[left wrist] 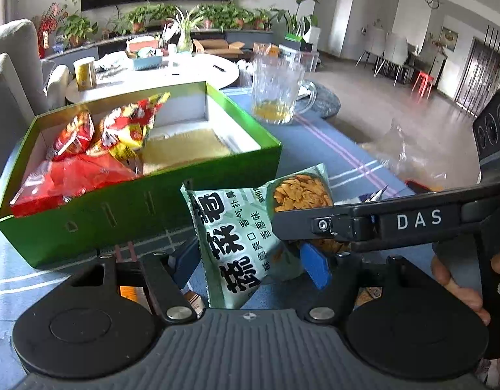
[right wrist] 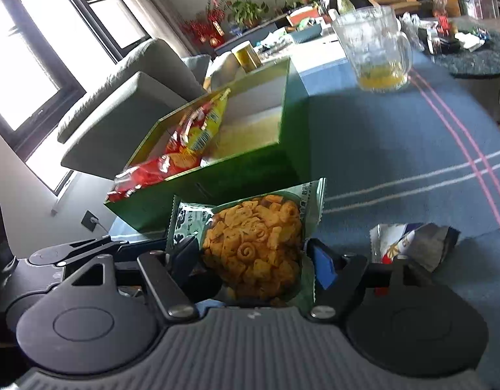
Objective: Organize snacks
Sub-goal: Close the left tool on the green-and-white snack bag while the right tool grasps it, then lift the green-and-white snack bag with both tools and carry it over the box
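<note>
While both grippers are pinching the green snack bag (left wrist: pixel 246 243), we are noting: left gripper (left wrist: pixel 250 260) clamped low on it, right gripper (right wrist: pixel 250 260) clamped across its window. Its long axis is standing upright; the green box (left wrist: pixel 172 204) is lying just ahead-left, touching or not unclear.

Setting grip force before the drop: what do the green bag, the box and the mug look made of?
Green bag: thin glossy plastic film, crimped serrated edges, clear window showing crisps.
Box: looks like stiff paperboard, glossy green outside, white inside, with straight folded walls.
Mug: clear and ribbed, probably glass, though clear plastic can't be ruled out.
</note>
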The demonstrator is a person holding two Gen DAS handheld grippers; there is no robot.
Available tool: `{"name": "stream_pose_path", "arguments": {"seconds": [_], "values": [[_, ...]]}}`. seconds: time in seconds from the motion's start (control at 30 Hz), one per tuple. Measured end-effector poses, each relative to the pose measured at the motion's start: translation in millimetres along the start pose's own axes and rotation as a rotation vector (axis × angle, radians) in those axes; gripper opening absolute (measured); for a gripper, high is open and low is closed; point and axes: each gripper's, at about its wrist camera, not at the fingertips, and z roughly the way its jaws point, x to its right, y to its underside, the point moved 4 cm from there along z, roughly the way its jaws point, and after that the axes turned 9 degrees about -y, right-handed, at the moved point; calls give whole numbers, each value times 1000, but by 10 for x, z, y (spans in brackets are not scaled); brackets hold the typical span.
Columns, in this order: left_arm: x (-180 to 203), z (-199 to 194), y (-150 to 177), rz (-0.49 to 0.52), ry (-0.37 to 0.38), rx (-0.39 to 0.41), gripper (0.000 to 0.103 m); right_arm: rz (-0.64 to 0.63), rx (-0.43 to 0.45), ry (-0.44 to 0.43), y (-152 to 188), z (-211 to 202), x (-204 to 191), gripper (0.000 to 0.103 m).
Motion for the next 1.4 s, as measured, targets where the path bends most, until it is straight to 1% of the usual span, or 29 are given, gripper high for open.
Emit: {"name": "stream_pose_path", "arguments": {"seconds": [0.3, 0.47, 0.67, 0.97, 1.17, 1.4], "values": [[3, -206, -43, 0, -24, 61, 64, -52, 47, -8, -43, -124, -183, 67], [-23, -260, -84, -5, -37, 86, 64, -69, 51, -17, -107, -103, -230, 67], [-73, -265, -127, -15, -48, 102, 64, -98, 67, -23, -178, -91, -293, 67], [-144, -222, -122, -40, -62, 95, 65, -129, 61, -28, -213, -35, -354, 67], [-174, -236, -152, -54, -66, 110, 65, -135, 62, -33, -238, -17, -374, 67], [-183, -253, -273, -41, -85, 148, 65, -144, 83, -38, -325, 8, -429, 67]]}}
